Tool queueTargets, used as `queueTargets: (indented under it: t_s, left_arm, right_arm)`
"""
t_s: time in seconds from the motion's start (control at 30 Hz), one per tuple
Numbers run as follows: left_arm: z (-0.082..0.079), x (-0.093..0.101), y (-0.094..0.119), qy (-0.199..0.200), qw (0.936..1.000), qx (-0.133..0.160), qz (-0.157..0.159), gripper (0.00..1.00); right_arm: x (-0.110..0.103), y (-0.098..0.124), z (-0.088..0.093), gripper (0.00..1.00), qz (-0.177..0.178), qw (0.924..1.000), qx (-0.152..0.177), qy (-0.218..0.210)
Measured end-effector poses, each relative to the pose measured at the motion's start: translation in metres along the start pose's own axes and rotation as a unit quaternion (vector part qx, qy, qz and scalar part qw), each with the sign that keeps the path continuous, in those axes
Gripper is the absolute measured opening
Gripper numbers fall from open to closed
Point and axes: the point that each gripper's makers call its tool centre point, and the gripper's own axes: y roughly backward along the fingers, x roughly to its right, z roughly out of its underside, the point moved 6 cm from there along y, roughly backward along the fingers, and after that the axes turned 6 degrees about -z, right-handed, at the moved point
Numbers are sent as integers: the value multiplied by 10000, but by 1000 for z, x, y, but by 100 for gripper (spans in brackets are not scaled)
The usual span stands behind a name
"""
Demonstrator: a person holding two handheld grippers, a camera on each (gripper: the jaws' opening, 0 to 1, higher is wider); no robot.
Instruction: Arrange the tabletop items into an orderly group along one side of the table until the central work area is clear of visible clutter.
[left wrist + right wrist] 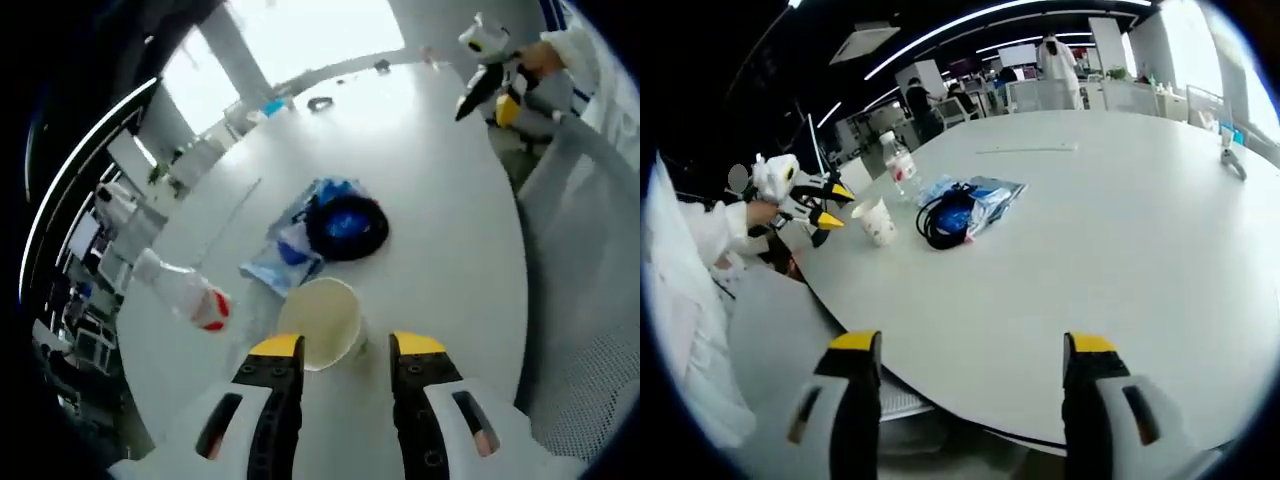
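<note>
Cup (320, 322) base hides behind left gripper (346, 352) (jaws apart).

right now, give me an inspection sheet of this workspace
surface: white round table, mostly bare
job's things: paper cup upright just ahead of the left hand-held gripper; water bottle with red label beside it; blue plastic packet under a coiled black cable
clutter: small dark items at the far table edge, too small to identify
grippers: left hand-held gripper open, jaws either side of the cup, not touching it; right hand-held gripper open, holding nothing, at the table edge
cables: the coiled black one, nothing else seen
surroundings: open office with desks, monitors, people standing far behind
</note>
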Motion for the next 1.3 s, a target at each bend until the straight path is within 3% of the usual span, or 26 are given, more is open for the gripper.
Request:
queueTargets:
  t_s: [0.23,0.43,0.53,0.77,0.87,1.3]
  left_arm:
    - [2,-9,6,737,9967,228,-266,47]
    - [5,-11,7,976,9936,329,-454,64]
    - [7,-12,7,1467,9869,432,-508,73]
    - [18,-11,9,1970,9777,326,-645,97]
    - [21,-10,11,2109,9747,300,-685,97]
    - [24,-8,16,2172,9728,212,-782,97]
  right_arm:
    - [-1,-2,-1,73,-22,10000,-14,0]
    - [-1,-4,-2,73,-47,10000,-29,7]
    - [-1,-5,-1,73,-50,10000,-46,2]
    - [-1,-10,-3,73,-129,9999,-100,16]
    - [0,-14,-6,73,-185,9998,-122,27]
    - [2,-25,-18,73,-383,9990,-149,160]
